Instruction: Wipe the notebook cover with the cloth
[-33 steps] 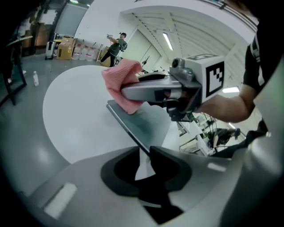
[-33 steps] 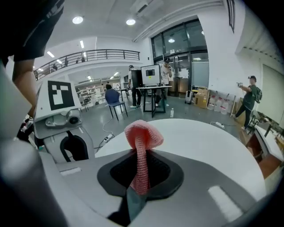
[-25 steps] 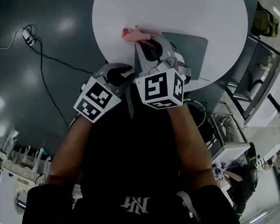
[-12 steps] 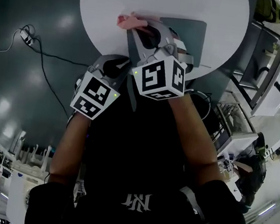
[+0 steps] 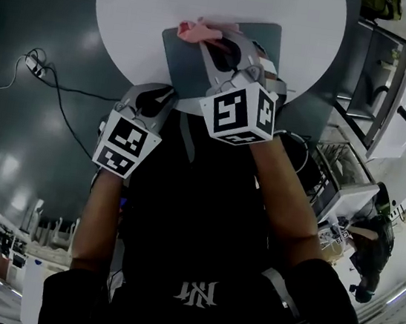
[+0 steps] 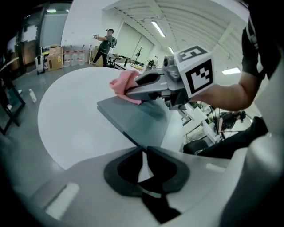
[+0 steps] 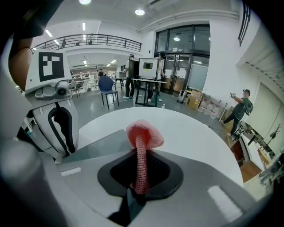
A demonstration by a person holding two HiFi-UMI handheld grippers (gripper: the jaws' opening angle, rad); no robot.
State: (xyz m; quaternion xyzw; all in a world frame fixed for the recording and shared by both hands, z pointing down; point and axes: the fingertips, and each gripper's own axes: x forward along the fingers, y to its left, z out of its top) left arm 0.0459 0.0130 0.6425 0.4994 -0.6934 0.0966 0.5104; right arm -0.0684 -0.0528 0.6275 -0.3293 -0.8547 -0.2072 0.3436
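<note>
A grey notebook (image 5: 183, 61) lies on the round white table (image 5: 135, 6), near its front edge. My right gripper (image 5: 216, 43) is shut on a pink cloth (image 5: 199, 31), which rests on the far edge of the cover. In the right gripper view the cloth (image 7: 144, 133) stands bunched up between the jaws, above the notebook (image 7: 97, 144). My left gripper (image 5: 163, 96) sits at the notebook's near-left corner. In the left gripper view its jaws meet on that corner of the notebook (image 6: 146, 122), and beyond it the right gripper (image 6: 133, 91) presses the cloth (image 6: 124, 84) down.
A cable (image 5: 56, 88) trails over the dark floor left of the table. Metal racks and furniture (image 5: 383, 78) stand to the right. People (image 7: 242, 104) stand far off in the hall. Bare white tabletop (image 6: 66, 119) stretches left of and beyond the notebook.
The notebook now reaches farther left, so the cloth lies over the cover instead of past its left edge. The left gripper has come up to the notebook's near-left corner.
</note>
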